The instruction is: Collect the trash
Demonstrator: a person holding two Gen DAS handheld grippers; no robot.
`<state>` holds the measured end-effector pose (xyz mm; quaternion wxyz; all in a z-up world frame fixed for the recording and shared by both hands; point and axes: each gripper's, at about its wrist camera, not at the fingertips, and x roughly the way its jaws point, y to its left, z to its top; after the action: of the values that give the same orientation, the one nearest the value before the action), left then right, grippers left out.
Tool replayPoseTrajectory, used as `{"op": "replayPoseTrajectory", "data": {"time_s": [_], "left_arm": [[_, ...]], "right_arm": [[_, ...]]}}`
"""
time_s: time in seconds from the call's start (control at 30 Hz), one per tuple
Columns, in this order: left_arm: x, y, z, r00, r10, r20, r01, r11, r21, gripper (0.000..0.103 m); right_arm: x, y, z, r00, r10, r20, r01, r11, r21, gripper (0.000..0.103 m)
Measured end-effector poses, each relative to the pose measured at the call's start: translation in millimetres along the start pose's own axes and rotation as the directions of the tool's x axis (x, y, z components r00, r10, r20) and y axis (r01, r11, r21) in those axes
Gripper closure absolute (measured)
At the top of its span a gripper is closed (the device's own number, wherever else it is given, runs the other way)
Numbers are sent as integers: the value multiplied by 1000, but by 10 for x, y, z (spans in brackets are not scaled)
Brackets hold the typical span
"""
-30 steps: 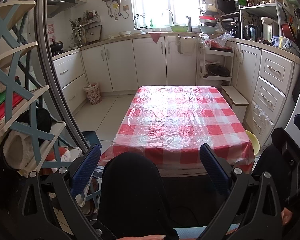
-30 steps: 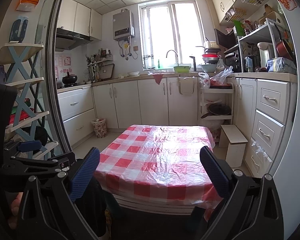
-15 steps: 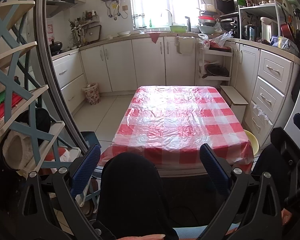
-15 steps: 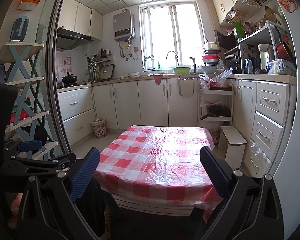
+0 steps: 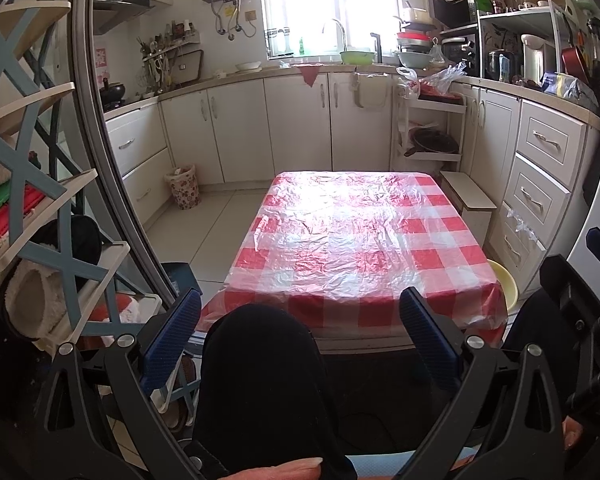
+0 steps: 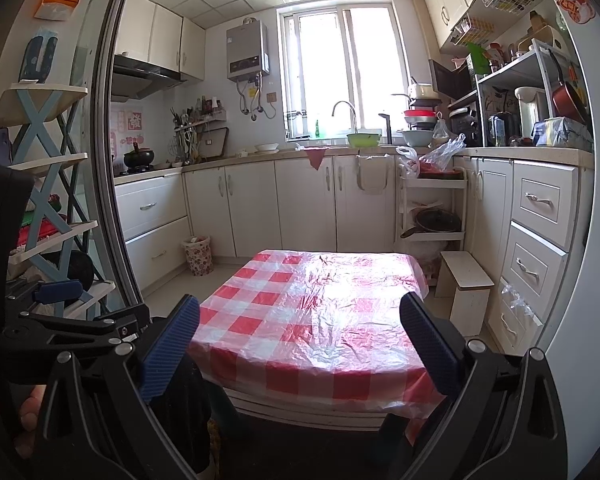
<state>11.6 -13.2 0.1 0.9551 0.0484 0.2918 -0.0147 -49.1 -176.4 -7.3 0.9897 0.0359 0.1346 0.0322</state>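
The kitchen's white cabinets [image 6: 308, 204] run along the far wall under a bright window [image 6: 340, 68], with a grey water heater [image 6: 247, 51] mounted beside it. In the middle of the floor stands a low table [image 5: 360, 240] under a red-and-white checked cloth with a clear, crinkled plastic sheet over it. A blue-and-white rack [image 5: 32, 168] of shelves fills the left edge, and a small white stool [image 6: 466, 280] sits beside the table's far right corner.

The left gripper [image 5: 300, 332] is held near the table's near edge with its blue-padded fingers spread wide and nothing between them; a dark-clothed knee [image 5: 260, 380] (the person's own, seen from above) sits just below it. The right gripper [image 6: 300, 336] hovers a little higher, likewise spread wide and empty, pointing across the table.

A small flower-patterned wastebasket [image 6: 198, 256] stands on the floor against the left-hand cabinets, well apart from both grippers, with something crumpled inside it. A yellow basin [image 5: 500, 288] pokes out beside the table's right corner.
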Motion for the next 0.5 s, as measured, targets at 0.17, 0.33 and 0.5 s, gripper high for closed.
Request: {"op": "replayPoseTrajectory", "data": {"time_s": [0.17, 0.33, 0.5], "left_arm": [[-4, -1, -1, 1000, 1, 5, -1, 1000, 1, 8], [20, 13, 11, 1000, 2, 6, -2, 1000, 2, 8], [31, 8, 5, 1000, 1, 9, -1, 1000, 4, 8]], "right_arm": [[-7, 8, -1, 1000, -1, 0, 1, 1000, 0, 7], [8, -12, -10, 1000, -2, -1, 2, 1000, -1, 7], [31, -21, -32, 1000, -2, -3, 2, 1000, -6, 7]]}}
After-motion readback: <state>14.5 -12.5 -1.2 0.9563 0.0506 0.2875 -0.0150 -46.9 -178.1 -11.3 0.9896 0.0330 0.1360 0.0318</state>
